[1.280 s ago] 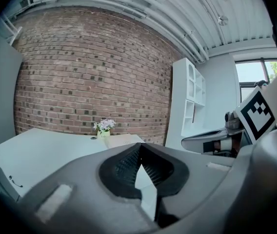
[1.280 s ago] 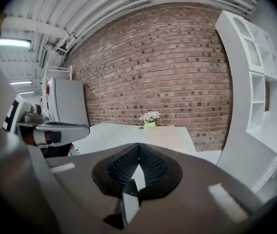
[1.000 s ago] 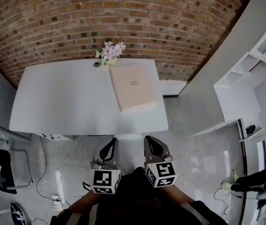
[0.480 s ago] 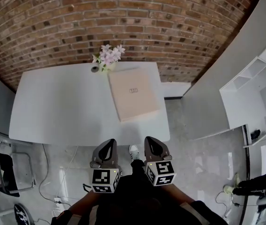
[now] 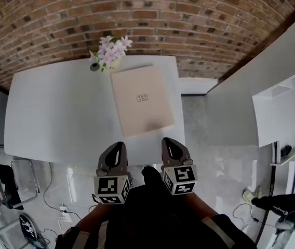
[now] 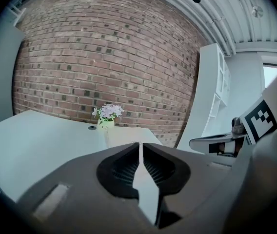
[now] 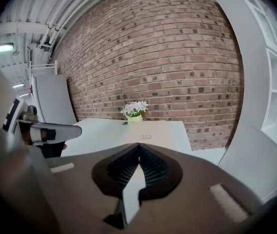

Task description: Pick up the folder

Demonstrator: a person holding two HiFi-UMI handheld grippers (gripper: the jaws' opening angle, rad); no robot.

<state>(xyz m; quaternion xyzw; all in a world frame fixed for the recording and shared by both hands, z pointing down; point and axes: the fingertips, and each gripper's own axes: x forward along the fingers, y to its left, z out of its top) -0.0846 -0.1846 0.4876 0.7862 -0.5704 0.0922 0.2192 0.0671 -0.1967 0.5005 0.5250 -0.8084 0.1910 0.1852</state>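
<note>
A beige folder [image 5: 141,100] with a small label lies flat on the right half of the white table [image 5: 59,113], one corner near the front edge. It also shows ahead in the right gripper view as the folder [image 7: 153,133] and in the left gripper view as the folder [image 6: 124,136]. My left gripper [image 5: 117,148] and right gripper [image 5: 169,143] hang side by side just short of the table's front edge. Both are shut with nothing between their jaws. The left gripper [image 6: 139,145] and right gripper [image 7: 139,147] show their jaws pressed together.
A small pot of pale pink flowers [image 5: 109,51] and a little dark round thing [image 5: 94,66] stand at the table's back, by the brick wall [image 5: 137,19]. White shelving [image 5: 287,113] is at the right. A chair [image 5: 2,183] and cables [image 5: 59,201] are on the floor at left.
The table and folder have come nearer and slid down in the head view. Both grippers have advanced toward the table's front edge, still shut.
</note>
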